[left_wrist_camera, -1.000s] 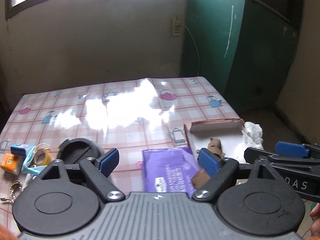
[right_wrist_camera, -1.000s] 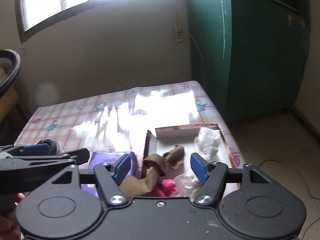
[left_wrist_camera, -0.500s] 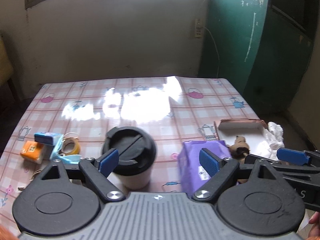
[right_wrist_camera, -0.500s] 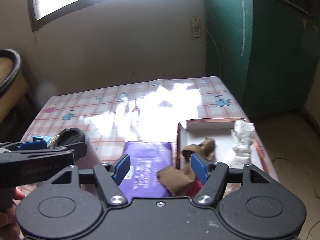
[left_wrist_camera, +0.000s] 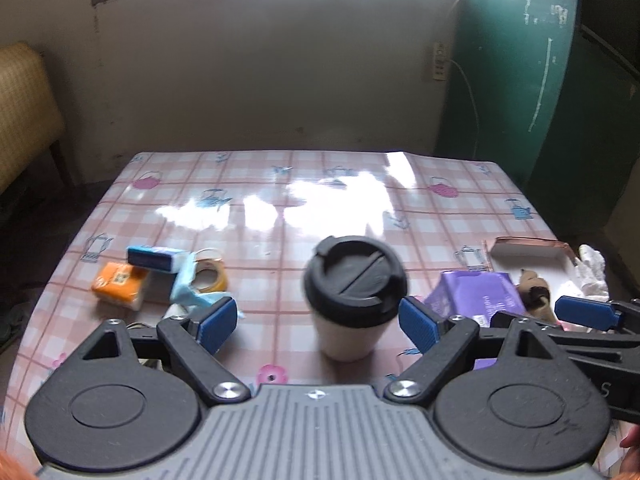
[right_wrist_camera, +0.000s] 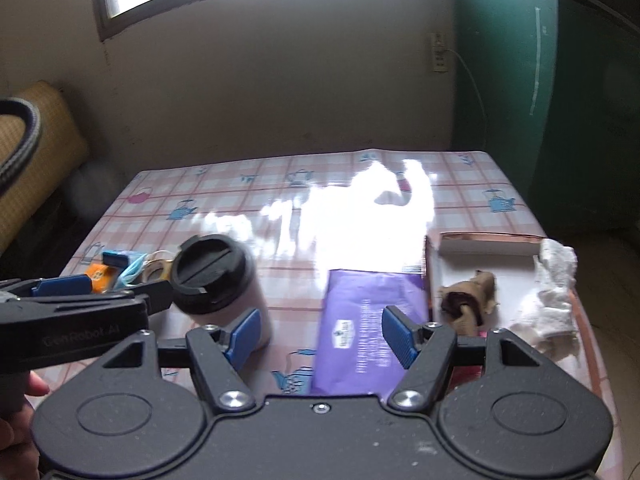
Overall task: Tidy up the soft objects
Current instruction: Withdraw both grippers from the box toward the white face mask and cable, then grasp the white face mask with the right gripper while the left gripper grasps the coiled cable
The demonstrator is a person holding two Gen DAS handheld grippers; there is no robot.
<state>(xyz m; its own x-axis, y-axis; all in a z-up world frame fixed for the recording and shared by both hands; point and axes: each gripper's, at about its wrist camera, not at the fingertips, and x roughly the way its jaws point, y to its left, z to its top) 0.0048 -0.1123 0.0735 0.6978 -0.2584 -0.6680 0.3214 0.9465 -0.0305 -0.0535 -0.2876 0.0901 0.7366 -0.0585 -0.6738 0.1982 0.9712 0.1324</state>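
Note:
A shallow cardboard box (right_wrist_camera: 486, 245) sits at the table's right edge with a brown cloth (right_wrist_camera: 470, 294) inside and a white cloth (right_wrist_camera: 554, 284) draped over its right wall. A purple soft pack (right_wrist_camera: 366, 316) lies left of the box. At the far left lie an orange tissue pack (left_wrist_camera: 118, 280), a blue-and-white pack (left_wrist_camera: 154, 258) and a light blue face mask (left_wrist_camera: 188, 290). My left gripper (left_wrist_camera: 318, 322) is open above the table, with the cup just beyond its right pad. My right gripper (right_wrist_camera: 320, 338) is open over the purple pack, holding nothing.
A white paper cup with a black lid (left_wrist_camera: 354, 296) stands mid-table. A roll of tape (left_wrist_camera: 208, 276) lies by the mask. The table wears a pink checked cloth (left_wrist_camera: 280, 208). A green cabinet (left_wrist_camera: 532, 80) stands behind on the right, a woven seat (left_wrist_camera: 24, 96) on the left.
Both grippers have swept left across the table. The cup has come into the middle of the left view, and the purple pack now lies between the right gripper's fingers where the brown cloth was.

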